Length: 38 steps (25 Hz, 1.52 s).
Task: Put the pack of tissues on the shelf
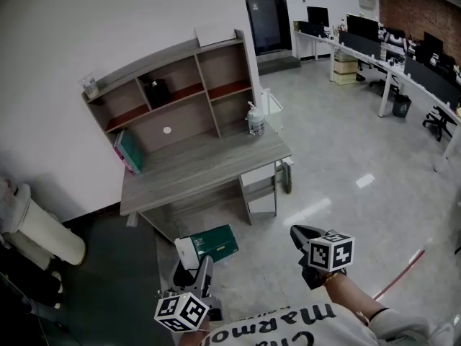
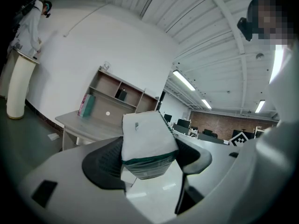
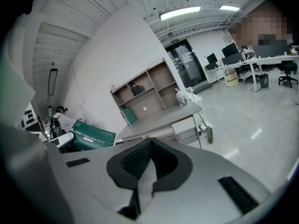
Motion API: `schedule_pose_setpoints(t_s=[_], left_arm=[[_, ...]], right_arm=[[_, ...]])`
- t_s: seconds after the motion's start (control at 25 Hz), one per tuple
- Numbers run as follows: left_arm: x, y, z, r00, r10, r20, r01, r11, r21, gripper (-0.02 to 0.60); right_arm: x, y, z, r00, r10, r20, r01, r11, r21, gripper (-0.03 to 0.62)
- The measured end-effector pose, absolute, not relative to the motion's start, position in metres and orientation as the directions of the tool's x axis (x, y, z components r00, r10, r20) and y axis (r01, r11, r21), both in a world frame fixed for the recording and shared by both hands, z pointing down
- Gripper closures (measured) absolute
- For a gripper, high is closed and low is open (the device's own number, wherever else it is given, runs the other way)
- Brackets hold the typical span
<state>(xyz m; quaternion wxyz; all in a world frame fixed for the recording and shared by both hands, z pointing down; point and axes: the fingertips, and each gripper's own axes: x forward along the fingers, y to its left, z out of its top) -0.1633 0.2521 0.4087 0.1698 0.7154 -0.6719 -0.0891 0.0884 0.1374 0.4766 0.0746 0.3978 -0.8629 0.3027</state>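
Note:
The pack of tissues, green with a white end, is held off the floor in front of the desk. My left gripper is shut on it; in the left gripper view the pack fills the gap between the dark pads of the left gripper. The wooden shelf stands on the grey desk against the white wall, some way ahead. My right gripper hovers to the right, shut on nothing; its view shows the right gripper with jaws together, the pack at left and the shelf beyond.
On the desk stand a pump bottle and a teal box. A black object sits in one shelf compartment, a white sheet on top. A drawer unit is under the desk, a white bin at left, office desks far right.

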Motion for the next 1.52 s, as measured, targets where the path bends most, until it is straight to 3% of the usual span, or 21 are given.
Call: schedule_pose_setpoints(t_s=[0.92,1.52], left_arm=[[-0.151,0.163,0.422,0.183,-0.976,0.120,-0.922,-0.128,0.365,0.252],[-0.213,0.018,0.389,0.301,-0.951,0.067,-0.895,-0.257,0.364,0.252]], right_arm=[[0.107,0.082,0.517,-0.628,-0.626,0.462,-0.770,0.410,-0.489,0.585],[0.028,-0.030,0.485,-0.592,-0.665,0.456,-0.797,0.401,-0.451,0.585]])
